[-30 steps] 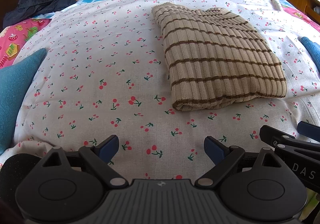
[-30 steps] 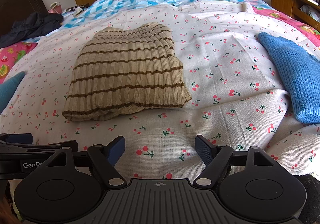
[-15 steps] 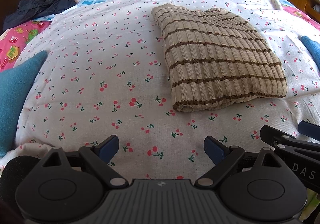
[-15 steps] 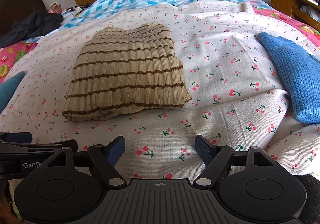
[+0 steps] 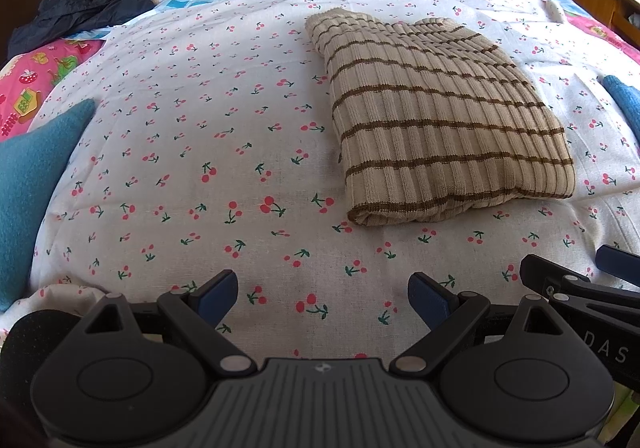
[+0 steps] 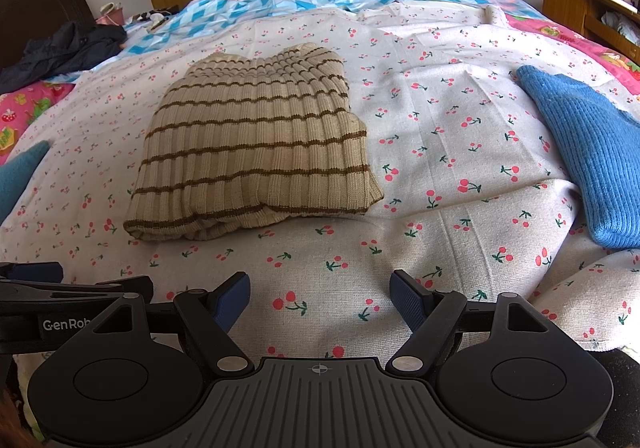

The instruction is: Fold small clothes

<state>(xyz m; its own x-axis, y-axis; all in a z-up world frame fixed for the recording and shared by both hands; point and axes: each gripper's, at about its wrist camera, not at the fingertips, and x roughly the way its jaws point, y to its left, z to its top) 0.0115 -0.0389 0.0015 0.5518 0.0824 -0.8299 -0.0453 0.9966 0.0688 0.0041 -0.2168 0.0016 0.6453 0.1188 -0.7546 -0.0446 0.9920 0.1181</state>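
Observation:
A beige knit garment with brown stripes (image 5: 440, 120) lies folded on the cherry-print sheet (image 5: 200, 152); it also shows in the right wrist view (image 6: 256, 144). My left gripper (image 5: 322, 298) is open and empty, near the bed's front edge, short of the garment and to its left. My right gripper (image 6: 320, 296) is open and empty, in front of the garment's near edge. Each gripper shows at the edge of the other's view.
A blue knit garment (image 6: 584, 152) lies on the right of the bed. A teal knit piece (image 5: 28, 184) lies at the left edge. A dark jacket (image 5: 84, 8) lies at the far left. A wooden cabinet (image 6: 588, 16) stands at the right.
Both views have barely shifted. The garment and both open grippers stay as they were.

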